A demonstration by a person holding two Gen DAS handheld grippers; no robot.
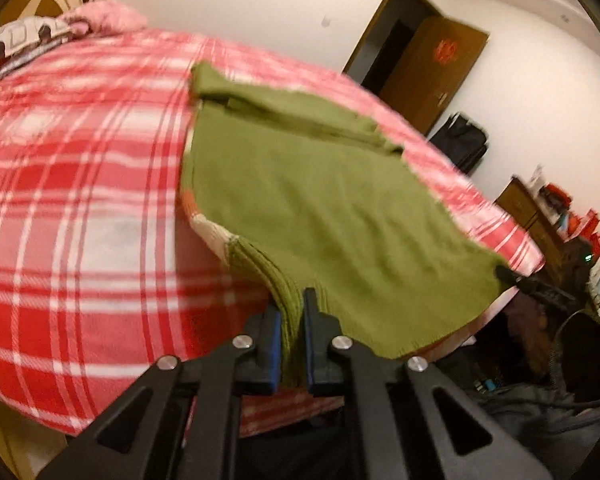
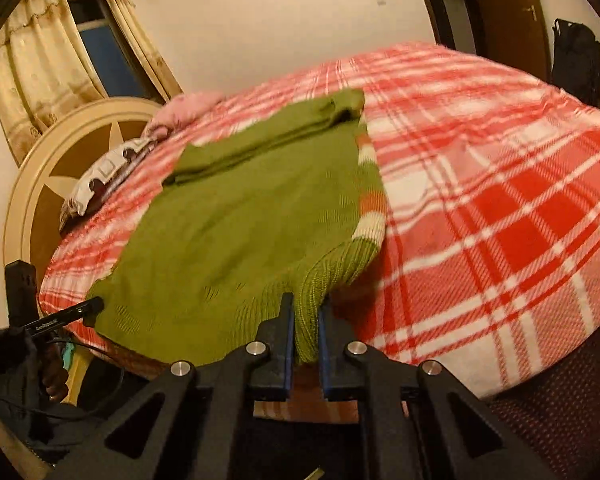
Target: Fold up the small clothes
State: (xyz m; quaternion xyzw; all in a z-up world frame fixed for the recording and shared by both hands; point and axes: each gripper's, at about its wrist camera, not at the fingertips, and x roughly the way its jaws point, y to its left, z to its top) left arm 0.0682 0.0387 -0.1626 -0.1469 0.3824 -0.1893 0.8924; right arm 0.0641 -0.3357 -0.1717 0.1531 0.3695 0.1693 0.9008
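While clamped, both grippers (image 1: 291, 312) (image 2: 306, 314) pinch sweater (image 1: 320, 200) hem

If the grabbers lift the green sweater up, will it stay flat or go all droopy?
Probably droopy: the green sweater is soft knit, already bunching where the left gripper and right gripper pinch it. It likely won't slip; the ribbed hem looks grippy.

A bed (image 2: 480, 184) under a red-and-white plaid blanket (image 1: 80, 200) carries a green sweater (image 2: 240, 232) near its foot edge; pillows (image 2: 104, 176) lie beyond the sweater, at the headboard.
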